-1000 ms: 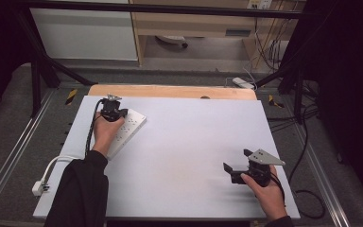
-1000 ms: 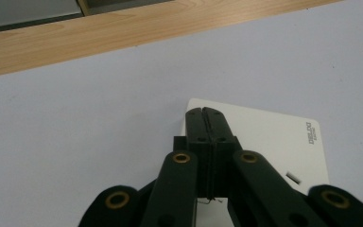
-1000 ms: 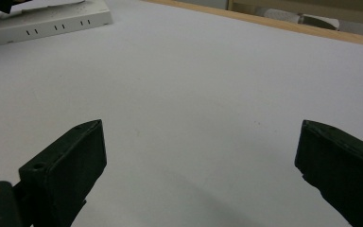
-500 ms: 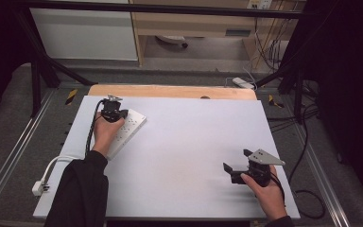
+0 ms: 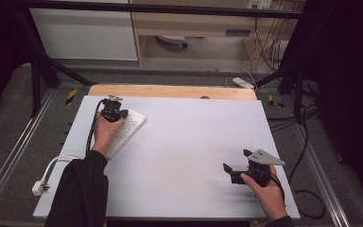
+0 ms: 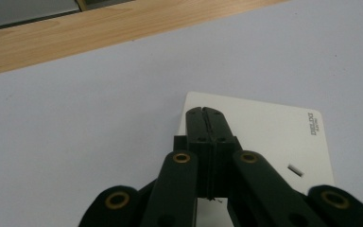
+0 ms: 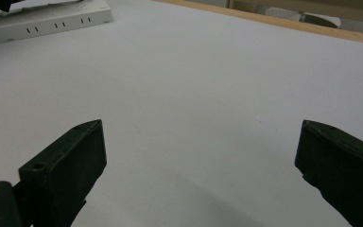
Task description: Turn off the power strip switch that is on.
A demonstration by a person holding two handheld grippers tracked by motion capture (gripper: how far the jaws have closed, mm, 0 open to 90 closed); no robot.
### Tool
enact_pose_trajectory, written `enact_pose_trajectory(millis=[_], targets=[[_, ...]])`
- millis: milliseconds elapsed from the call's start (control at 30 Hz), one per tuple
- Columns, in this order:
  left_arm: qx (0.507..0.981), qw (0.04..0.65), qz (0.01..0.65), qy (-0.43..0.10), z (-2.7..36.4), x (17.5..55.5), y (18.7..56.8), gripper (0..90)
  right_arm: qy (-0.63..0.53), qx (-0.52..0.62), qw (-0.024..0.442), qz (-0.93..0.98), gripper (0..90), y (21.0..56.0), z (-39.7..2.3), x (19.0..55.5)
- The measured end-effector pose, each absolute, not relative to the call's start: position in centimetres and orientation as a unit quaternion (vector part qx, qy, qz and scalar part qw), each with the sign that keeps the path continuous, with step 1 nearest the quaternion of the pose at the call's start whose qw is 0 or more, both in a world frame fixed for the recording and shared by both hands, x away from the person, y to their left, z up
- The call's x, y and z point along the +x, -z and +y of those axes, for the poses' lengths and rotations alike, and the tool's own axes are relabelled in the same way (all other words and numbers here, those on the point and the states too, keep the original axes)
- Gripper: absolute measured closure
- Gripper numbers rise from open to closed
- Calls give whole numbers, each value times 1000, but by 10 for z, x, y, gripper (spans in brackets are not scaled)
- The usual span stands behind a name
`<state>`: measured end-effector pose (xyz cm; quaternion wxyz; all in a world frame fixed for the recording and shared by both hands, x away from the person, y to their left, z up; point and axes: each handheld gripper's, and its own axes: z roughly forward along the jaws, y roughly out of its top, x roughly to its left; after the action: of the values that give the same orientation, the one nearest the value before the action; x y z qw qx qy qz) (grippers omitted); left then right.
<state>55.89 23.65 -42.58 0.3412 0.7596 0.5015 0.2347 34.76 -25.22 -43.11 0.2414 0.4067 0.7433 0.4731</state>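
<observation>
- Nothing has shifted since the earlier high-view frames: both hands and the power strip sit exactly where they were.
- Nearest the person, the right gripper (image 5: 232,173) rests low over the near right part of the white table (image 5: 194,142), its jaws spread wide with nothing between them; in its own view the two black jaws frame bare tabletop.
- Farther out on the left, the left gripper (image 6: 204,115) has its jaws pressed fully together, holding nothing, with the tips lying over the end of the white power strip (image 5: 127,126).
- That power strip lies flat on the far left part of the table, angled, with its white cable (image 5: 56,163) trailing back off the near left edge to a plug (image 5: 38,187).
- Judging by its look, the strip is a rigid plastic bar, light, smooth and somewhat slippery; it is probably best pinched across its narrow width near the middle, with the cable likely to drag.
- Open room is generous: the whole centre and right of the table are bare.
- Beyond the strip, the far edge runs into a wooden strip (image 5: 170,91), so pushing away has little margin; the left edge is close too.
</observation>
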Motion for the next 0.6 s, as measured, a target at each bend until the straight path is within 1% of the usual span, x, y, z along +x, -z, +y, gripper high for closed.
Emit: enact_pose_trajectory(millis=[133, 233, 300, 433, 600], targets=[[764, 337, 499, -231, 235, 560, 427, 900, -472, 407, 241, 744, 33, 431, -252, 348], [765, 332, 494, -246, 233, 559, 428, 900, -471, 406, 241, 745, 33, 431, -252, 348], [762, 347, 495, -232, 233, 559, 428, 900, -472, 408, 241, 743, 33, 431, -253, 348], [753, 367, 494, -234, 232, 559, 425, 900, -471, 408, 241, 744, 33, 432, -252, 349], [752, 366, 495, -236, 233, 558, 424, 900, -471, 409, 241, 744, 33, 432, -252, 348]])
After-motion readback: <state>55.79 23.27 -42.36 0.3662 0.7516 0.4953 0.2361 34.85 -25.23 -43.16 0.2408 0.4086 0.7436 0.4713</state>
